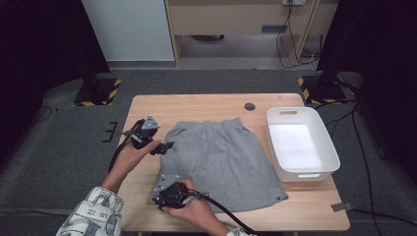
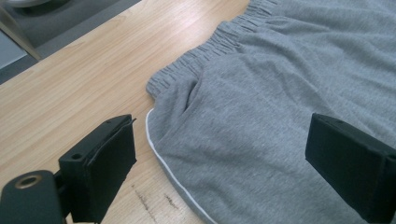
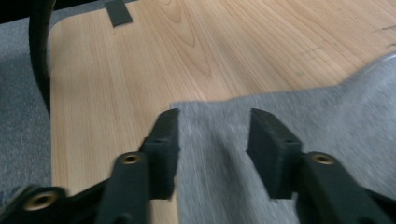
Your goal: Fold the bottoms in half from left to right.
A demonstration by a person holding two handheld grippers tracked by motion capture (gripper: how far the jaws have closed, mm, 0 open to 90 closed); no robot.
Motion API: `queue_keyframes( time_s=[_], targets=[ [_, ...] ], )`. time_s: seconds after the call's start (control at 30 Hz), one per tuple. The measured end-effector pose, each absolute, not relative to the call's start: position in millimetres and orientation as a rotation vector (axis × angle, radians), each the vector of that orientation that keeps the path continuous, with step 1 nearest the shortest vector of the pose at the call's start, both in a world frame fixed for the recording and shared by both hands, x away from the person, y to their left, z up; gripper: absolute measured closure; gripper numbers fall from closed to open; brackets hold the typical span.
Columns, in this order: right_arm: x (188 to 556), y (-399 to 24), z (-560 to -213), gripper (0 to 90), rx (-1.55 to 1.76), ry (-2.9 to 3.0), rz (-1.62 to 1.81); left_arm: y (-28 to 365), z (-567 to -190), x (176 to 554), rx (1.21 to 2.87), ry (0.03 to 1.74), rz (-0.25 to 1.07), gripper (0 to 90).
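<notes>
A pair of grey shorts (image 1: 221, 160) lies spread flat on a wooden table (image 1: 196, 105), waistband toward the far edge and hems toward the person seated at the near side. At the left, the left gripper (image 1: 167, 146) is held low over the table at the shorts' left side seam, just below the waistband; in the left gripper view its jaws stand wide apart, one over bare wood and the other over the grey cloth (image 2: 261, 116), with the white-piped edge (image 2: 161, 156) and the pocket opening between them, and neither pad presses on anything. Nearer the person, the right gripper (image 1: 156, 195) sits at the shorts' near left corner, its black cable (image 1: 231, 214) trailing across the hem; in the right gripper view its jaws are parted about halfway with the corner of the cloth (image 3: 215, 140) between the pads, not pinched. A patterned sleeve (image 1: 93, 214) enters at the lower left. To the right of the shorts, just beside them, stands a white plastic bin (image 1: 327, 147). A small dark disc (image 1: 250, 106) is set in the tabletop beyond the waistband, and a strip of grey tape (image 1: 341, 207) lies at the table's near right edge.
</notes>
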State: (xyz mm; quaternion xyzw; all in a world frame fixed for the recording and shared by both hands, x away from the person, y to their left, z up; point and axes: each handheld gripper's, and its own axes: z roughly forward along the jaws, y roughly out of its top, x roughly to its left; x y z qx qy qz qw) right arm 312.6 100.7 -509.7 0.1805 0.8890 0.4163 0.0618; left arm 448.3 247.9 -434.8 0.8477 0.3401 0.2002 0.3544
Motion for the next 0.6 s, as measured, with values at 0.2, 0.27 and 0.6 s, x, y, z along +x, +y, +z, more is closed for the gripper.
queue_keyframes(
  time_s=[0.2, 0.27, 0.6],
  targets=[
    [315, 114, -513, 36.2, 0.600, 2.674, 1.239, 254, -437, 449, 2.193, 0.900, 0.525, 7.8],
    [314, 117, -515, 34.0, 0.611, 2.667, 1.243, 255, -437, 450, 2.188, 0.916, 0.533, 7.9],
    [311, 132, -529, 35.7, 0.615, 2.707, 1.145, 254, -437, 449, 2.190, 0.908, 0.529, 8.1]
  ],
)
